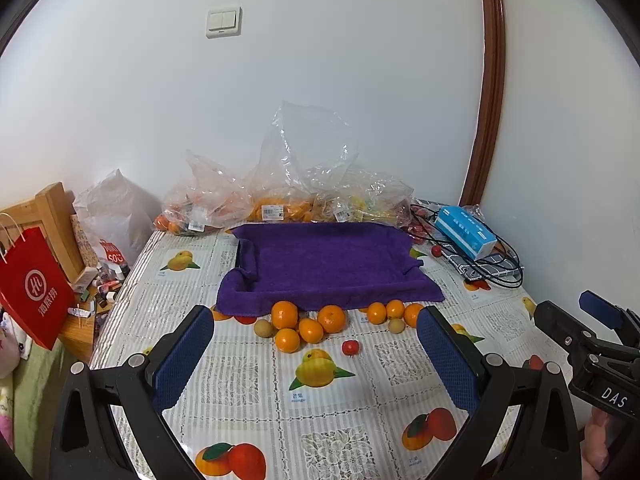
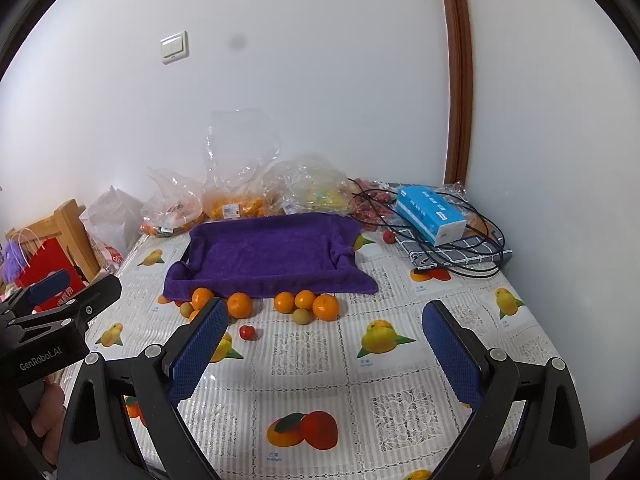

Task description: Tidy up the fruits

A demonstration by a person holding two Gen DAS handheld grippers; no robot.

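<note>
Hovering wide open and empty: left gripper [image 1: 316, 360], right gripper [image 2: 324, 352]. Oranges [image 1: 310, 326] clustered against towel [image 1: 320, 260] front edge. Risk: nudging one, sending round neighbours rolling across slick tablecloth [image 1: 248, 380].

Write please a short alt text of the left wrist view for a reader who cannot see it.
The open left gripper hovers over a fruit-print tablecloth facing loose oranges and a small red fruit before a purple towel-lined tray. Bagged fruit lines the wall; the right gripper shows at right.
</note>
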